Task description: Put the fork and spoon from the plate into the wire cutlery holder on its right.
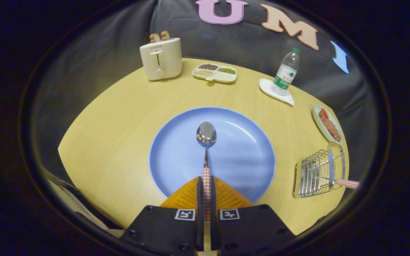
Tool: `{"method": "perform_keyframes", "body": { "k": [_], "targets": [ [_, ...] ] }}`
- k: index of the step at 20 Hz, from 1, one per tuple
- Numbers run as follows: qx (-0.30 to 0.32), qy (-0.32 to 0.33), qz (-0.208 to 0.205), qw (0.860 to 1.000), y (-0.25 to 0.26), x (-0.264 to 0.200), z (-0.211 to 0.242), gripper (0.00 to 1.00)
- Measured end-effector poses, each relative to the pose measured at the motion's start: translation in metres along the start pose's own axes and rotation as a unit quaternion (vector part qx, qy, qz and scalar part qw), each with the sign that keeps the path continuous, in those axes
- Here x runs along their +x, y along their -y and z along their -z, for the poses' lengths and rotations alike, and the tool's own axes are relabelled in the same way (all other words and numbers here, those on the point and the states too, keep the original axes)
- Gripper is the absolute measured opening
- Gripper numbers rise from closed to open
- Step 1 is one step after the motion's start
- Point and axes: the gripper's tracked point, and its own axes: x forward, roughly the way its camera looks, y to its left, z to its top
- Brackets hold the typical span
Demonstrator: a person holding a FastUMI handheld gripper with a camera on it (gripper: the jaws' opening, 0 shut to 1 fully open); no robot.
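My gripper (206, 182) is shut on the red-checked handle of a metal spoon (206, 137). Both orange fingers (187, 197) press on the handle from either side. The spoon points straight ahead, its bowl over the middle of a round blue plate (247, 156). To the right of the plate stands the wire cutlery holder (317, 173), near the table's right edge. A red-checked handle (347, 183), likely the fork's, sticks out of the holder to the right.
On the yellow wooden table (112, 142) beyond the plate stand a cream toaster (161, 58), a divided white dish of grains (214, 73) and a water bottle (287, 72) on a white coaster. A small dish of food (327, 124) lies behind the holder.
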Motion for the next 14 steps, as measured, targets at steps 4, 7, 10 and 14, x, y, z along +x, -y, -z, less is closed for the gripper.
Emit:
{"method": "perform_keyframes", "body": {
  "k": [4,7,10,14],
  "targets": [
    [-0.009,-0.006,-0.004,1.0,0.023,-0.018,-0.015,0.11],
    [-0.022,-0.003,-0.005,1.0,0.043,-0.036,-0.028,0.11],
    [-0.032,-0.012,-0.013,0.999,0.06,-0.051,-0.035,0.11],
    [-0.056,-0.019,-0.016,0.998,0.089,-0.073,-0.039,0.11]
  ]
}}
